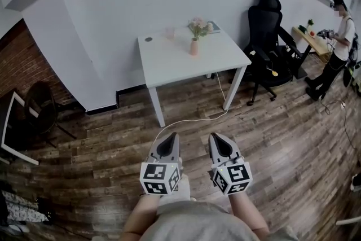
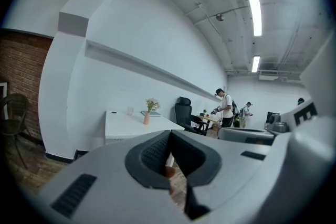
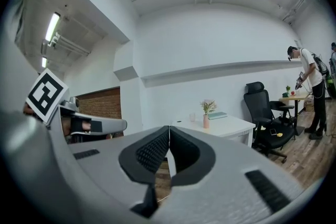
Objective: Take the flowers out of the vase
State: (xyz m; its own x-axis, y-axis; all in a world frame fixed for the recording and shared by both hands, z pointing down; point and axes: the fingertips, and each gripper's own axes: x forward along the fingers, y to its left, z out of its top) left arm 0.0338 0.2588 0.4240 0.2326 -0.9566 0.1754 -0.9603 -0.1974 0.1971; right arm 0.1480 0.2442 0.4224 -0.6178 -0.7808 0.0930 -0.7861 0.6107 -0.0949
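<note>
One white square surface (image 1: 169, 62). One black office chair (image 1: 269, 36). Two grippers, left gripper (image 1: 170, 139) and right gripper (image 1: 217, 137), both clenched empty, well apart from the surface. One slim pink vase (image 1: 194, 47) stood upright on the surface, holding one bunch of pale pink flowers (image 1: 197, 26).

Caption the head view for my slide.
Left gripper and right gripper, shut, face pale flowers in pink vase on white table.

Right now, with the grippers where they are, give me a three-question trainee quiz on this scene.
1. True or false: the flowers stand in the vase on the white table.
2. What stands just right of the table in the head view? A) black office chair; B) sofa; C) fridge.
3. How do the jaws of the left gripper and right gripper stand?
Key: 1 true; 2 A; 3 both shut, nothing between them.
</note>
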